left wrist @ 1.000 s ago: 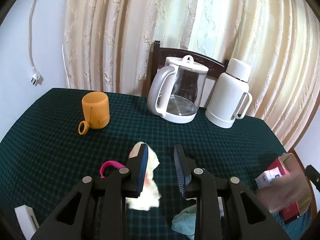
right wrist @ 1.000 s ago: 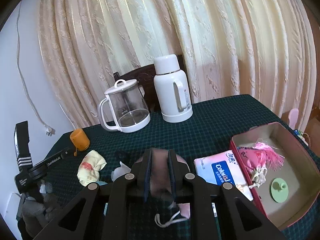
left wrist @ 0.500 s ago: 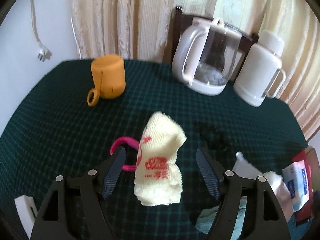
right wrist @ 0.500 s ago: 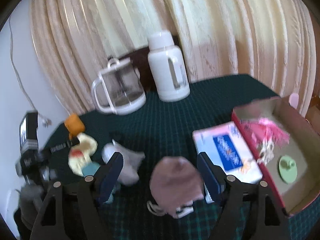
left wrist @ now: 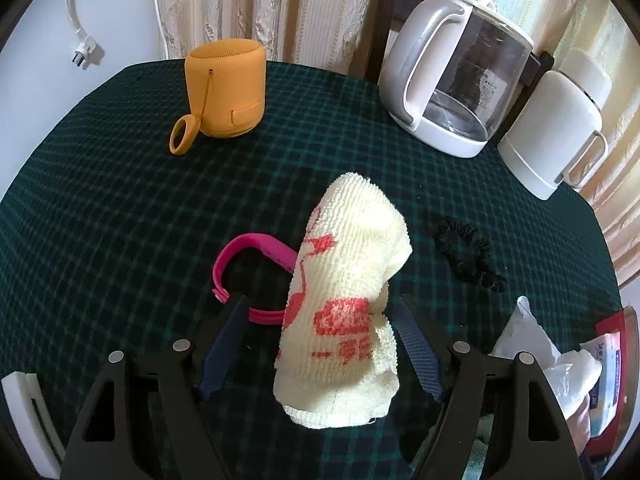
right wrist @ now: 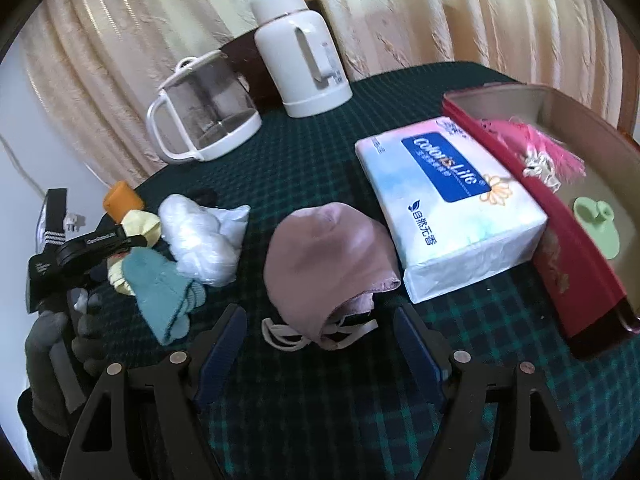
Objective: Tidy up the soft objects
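Note:
A pale yellow towel with red print [left wrist: 344,304] lies bunched on the dark green checked tablecloth, between the wide-open fingers of my left gripper [left wrist: 320,350]. A mauve face mask [right wrist: 328,256] with white ear loops lies between the wide-open fingers of my right gripper [right wrist: 320,350]. In the right wrist view a teal sock [right wrist: 164,292] and a white plastic bag [right wrist: 200,236] lie left of the mask, beside the left gripper's body [right wrist: 80,248]. A black scrunchie [left wrist: 466,252] lies right of the towel.
A pink wristband [left wrist: 244,264] lies partly under the towel. An orange speaker [left wrist: 226,88], a glass kettle [left wrist: 452,80] and a white flask [left wrist: 556,120] stand at the back. A tissue pack [right wrist: 448,208] lies against a red open box [right wrist: 560,208] holding small items.
Both grippers have opened wide and dropped lower toward the table. The right one let go of the mauve mask, which now lies on the cloth; the left one now straddles the yellow towel.

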The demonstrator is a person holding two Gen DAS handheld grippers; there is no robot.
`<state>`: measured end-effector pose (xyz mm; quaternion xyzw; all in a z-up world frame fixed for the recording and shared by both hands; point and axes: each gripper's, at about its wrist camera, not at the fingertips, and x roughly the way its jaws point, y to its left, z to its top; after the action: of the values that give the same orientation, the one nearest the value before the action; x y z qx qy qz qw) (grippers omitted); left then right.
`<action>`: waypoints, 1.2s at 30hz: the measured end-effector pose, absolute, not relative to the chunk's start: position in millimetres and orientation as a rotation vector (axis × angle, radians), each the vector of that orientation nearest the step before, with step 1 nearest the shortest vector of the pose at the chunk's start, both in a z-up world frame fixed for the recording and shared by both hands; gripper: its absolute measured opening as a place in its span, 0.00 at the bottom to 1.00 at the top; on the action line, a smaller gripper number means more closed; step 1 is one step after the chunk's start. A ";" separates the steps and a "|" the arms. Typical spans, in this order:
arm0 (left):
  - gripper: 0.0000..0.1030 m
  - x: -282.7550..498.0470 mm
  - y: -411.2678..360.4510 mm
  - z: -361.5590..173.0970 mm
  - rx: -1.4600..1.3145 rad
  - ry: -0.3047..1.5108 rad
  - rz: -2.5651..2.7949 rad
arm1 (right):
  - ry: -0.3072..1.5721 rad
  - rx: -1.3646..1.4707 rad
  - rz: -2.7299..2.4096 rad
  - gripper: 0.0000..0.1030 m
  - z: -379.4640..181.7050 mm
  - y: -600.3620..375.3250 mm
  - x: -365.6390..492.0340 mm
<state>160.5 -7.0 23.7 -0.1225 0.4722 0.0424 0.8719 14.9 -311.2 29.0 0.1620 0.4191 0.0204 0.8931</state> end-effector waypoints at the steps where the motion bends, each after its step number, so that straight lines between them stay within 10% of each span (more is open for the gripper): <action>1: 0.76 160.4 -7.7 23.5 -0.253 0.984 0.089 | 0.872 0.334 0.046 0.77 27.2 -309.5 17.9; 7: 0.79 162.5 -11.0 22.3 -0.245 0.970 0.084 | 0.877 0.283 0.047 0.72 22.7 -294.8 36.7; 13: 0.76 163.9 -16.3 20.8 -0.216 0.961 0.100 | 0.901 0.171 0.006 0.16 17.4 -283.0 48.8; 16: 0.43 162.5 -16.7 23.1 -0.204 0.955 0.110 | 0.881 0.162 0.025 0.11 24.0 -280.6 46.1; 20: 0.31 158.5 -10.4 27.4 -0.276 0.961 0.055 | 0.802 0.139 0.040 0.11 50.2 -276.4 39.7; 36: 0.29 125.8 -16.9 74.9 -0.273 0.804 -0.015 | 0.565 0.120 0.016 0.11 130.5 -286.2 30.6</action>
<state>125.8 -16.9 74.9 -0.1322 0.3899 -0.0072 0.9113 30.6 -286.2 130.5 0.0593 0.2784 0.0080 0.9586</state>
